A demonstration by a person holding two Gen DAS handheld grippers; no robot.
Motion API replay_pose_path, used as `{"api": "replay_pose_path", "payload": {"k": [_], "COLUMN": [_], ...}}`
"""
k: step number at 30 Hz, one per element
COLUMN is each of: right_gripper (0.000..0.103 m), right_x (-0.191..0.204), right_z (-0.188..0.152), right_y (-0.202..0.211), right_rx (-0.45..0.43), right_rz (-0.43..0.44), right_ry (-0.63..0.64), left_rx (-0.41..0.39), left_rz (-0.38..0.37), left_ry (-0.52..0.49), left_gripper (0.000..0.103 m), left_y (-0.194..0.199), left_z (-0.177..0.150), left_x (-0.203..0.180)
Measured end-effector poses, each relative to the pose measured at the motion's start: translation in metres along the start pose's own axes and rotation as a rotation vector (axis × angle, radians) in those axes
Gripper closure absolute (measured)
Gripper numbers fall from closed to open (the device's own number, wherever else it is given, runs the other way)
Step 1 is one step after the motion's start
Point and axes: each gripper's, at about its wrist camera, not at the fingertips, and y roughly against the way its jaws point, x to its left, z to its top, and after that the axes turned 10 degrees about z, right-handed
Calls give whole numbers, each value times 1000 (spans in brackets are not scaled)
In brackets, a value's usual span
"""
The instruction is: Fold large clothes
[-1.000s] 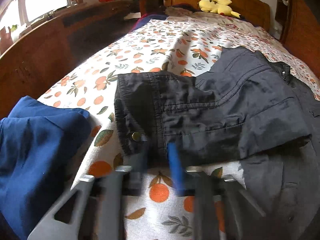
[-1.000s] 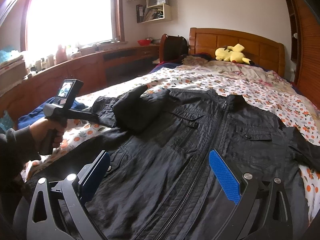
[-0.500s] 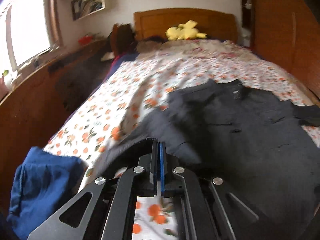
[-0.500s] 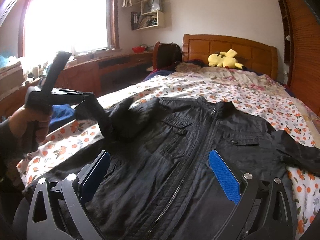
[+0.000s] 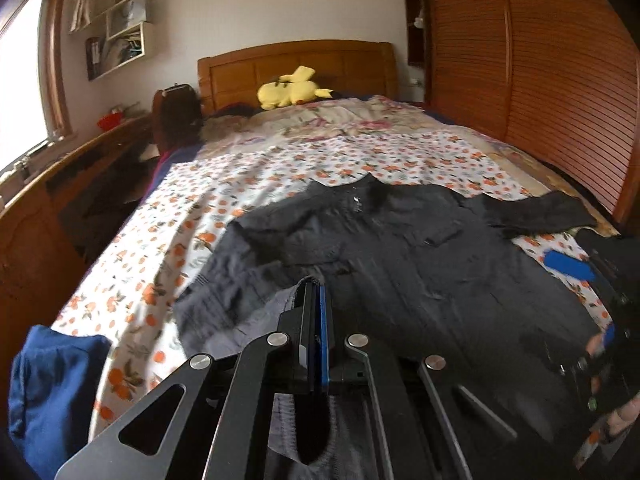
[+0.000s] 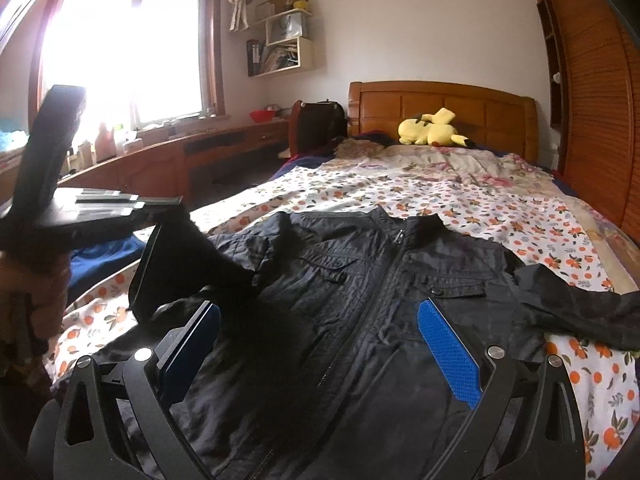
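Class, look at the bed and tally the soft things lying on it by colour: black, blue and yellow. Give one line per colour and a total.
Black: 1, the jacket
Blue: 1, the bundled garment at the bed's edge
Yellow: 1, the plush toy by the headboard
Total: 3

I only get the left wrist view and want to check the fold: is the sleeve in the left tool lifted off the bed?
Observer: Yes. In the right wrist view the left tool holds the sleeve raised above the jacket, with the fabric hanging down from it.
Operator: Has the right tool got anything?
Observer: No. The right tool is open over the jacket's front, with nothing pinched between its pads.
Operator: Is the front zipped?
Observer: The zip looks closed up to the collar.
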Motion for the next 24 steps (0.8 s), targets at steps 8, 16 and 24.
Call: {"api": "replay_pose_path", "payload": {"k": [8, 16, 24], "right_gripper": [7, 7, 7], "right_x": [-2, 11, 38], "right_z": [-2, -6, -12], "right_y": [1, -14, -29], "right_rx": [7, 40, 46], "right_rz": [-8, 19, 45], "right_ry": [-3, 12, 47], "left_rx": [27, -11, -23], "left_rz": [-1, 48, 85], "left_ry": [4, 81, 136], "left_gripper": [87, 10, 2], "left_y": [8, 27, 42], "left_z": [-52, -94, -131], "left_x": [-10, 19, 54]}}
